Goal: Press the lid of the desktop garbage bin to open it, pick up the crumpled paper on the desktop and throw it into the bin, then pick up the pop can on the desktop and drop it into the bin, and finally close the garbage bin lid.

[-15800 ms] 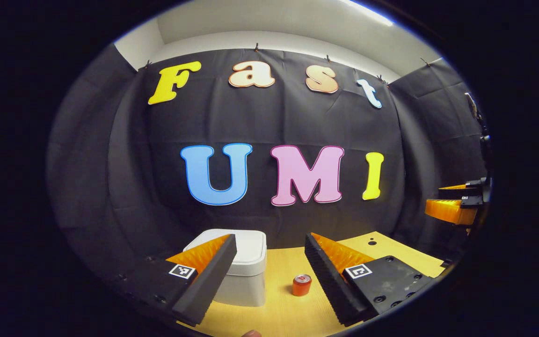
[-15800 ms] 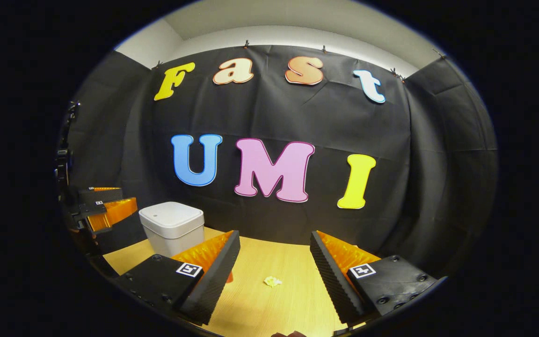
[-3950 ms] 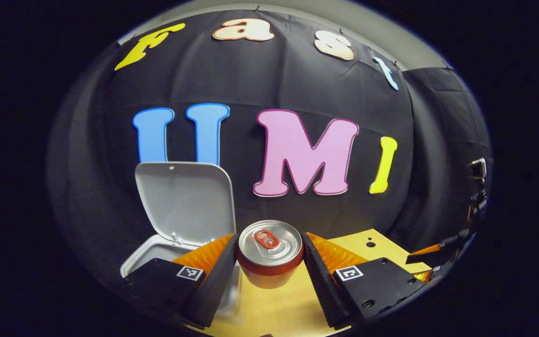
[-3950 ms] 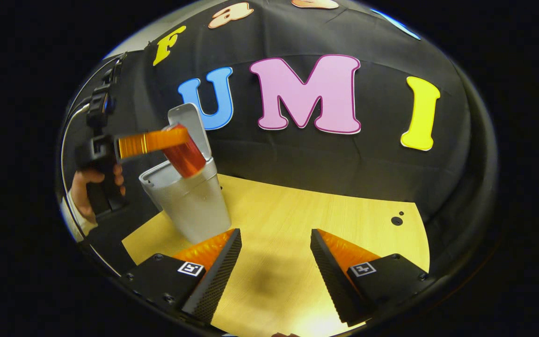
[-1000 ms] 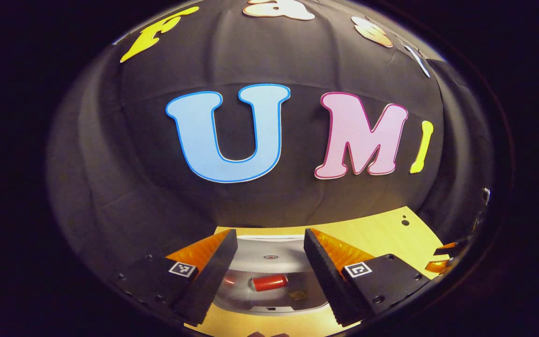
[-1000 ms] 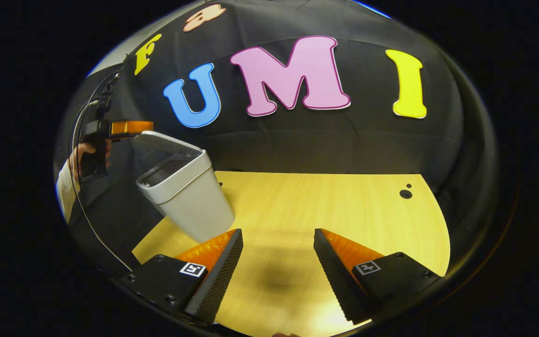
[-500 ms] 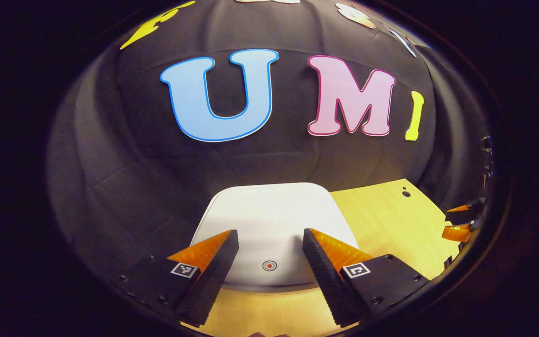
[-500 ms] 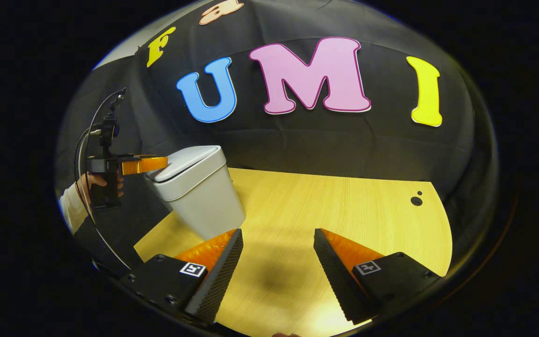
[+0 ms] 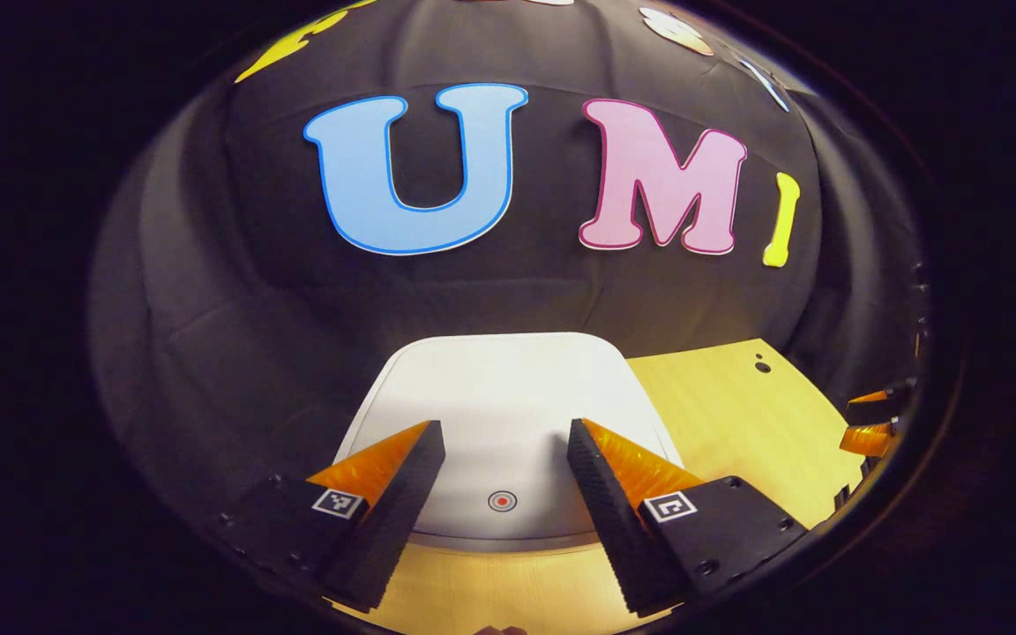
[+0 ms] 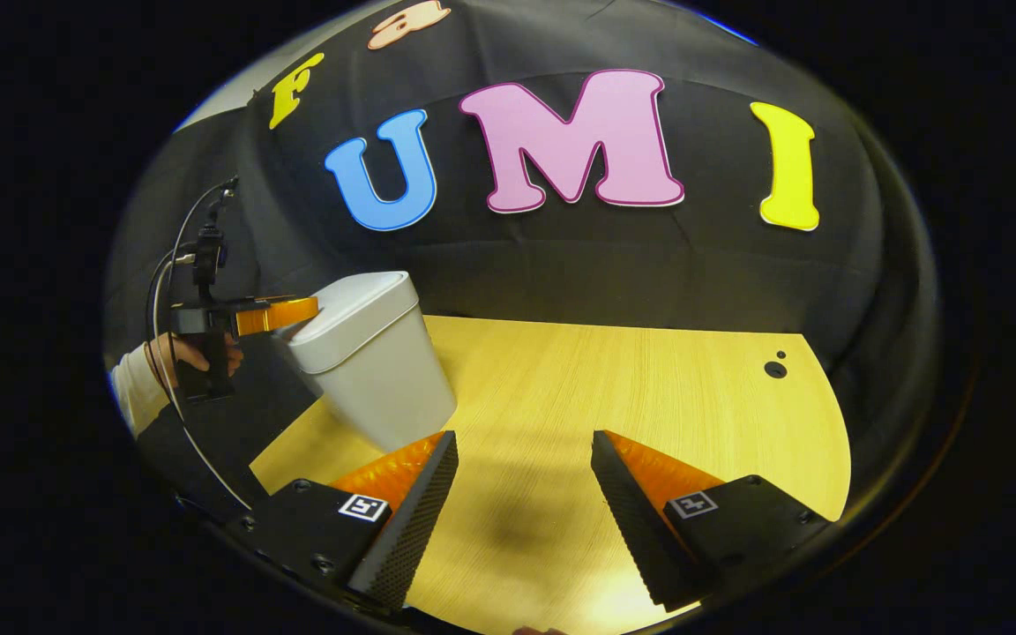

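The left tongs [image 9: 499,450] hang just over the near edge of the garbage bin [image 10: 380,370], fingers spread apart with nothing between them. The bin's white lid [image 9: 508,397] lies flat and closed, a small red-ringed mark near its front edge. From the right gripper view, a hand [image 10: 175,351] in a pale sleeve holds those tongs level at the lid's left edge. The right tongs [image 10: 521,459] are open over the bare wooden desk [image 10: 631,388], well to the right of the bin. No legible brand shows.

A pale wood-grain worktop [image 10: 649,397] stretches toward the black cloth wall [image 10: 614,273] of the booth. Two small dark holes [image 10: 774,368] mark its far right corner.
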Available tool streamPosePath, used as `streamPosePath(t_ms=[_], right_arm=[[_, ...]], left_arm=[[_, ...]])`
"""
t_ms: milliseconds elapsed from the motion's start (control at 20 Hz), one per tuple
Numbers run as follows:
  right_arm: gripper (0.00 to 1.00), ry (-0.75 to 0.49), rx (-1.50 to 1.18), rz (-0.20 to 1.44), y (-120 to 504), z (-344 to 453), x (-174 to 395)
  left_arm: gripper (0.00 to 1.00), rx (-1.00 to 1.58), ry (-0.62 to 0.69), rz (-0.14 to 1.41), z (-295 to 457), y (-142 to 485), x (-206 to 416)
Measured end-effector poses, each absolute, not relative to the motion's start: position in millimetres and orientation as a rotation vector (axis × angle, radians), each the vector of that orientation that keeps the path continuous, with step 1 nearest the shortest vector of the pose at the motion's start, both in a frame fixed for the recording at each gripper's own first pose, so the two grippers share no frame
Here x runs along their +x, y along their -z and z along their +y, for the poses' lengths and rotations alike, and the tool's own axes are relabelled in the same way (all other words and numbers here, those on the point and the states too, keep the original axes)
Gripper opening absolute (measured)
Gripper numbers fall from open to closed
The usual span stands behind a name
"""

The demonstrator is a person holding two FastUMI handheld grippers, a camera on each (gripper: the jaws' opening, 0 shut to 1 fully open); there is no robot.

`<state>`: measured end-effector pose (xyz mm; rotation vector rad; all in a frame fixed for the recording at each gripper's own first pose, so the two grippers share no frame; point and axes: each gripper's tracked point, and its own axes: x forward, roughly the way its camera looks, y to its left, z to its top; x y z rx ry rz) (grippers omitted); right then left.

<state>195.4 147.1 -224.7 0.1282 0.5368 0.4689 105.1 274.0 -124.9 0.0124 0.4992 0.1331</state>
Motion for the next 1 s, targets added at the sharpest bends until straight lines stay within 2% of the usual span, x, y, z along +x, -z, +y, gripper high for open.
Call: streamPosePath(t_ms=[150,400,600,1000], right_arm=[[0.99,-0.466,0.122,0.533,222.0,144.5,188.2],[0.99,-0.434,0.111,0.492,205.8,134.0,182.8],[0.99,-0.417,0.105,0.458,188.8,135.2,174.4],[0.99,-0.334,0.083,0.259,119.1,144.0,146.8]], left_arm=[[0.99,0.039,-0.123,0.457,276.3,116.4,103.5],[0.96,0.026,-0.189,0.342,282.1,77.0,98.1],[0.96,0.077,-0.150,0.290,262.2,49.0,82.2],[0.99,0.103,-0.060,0.176,185.2,4.6,13.5]])
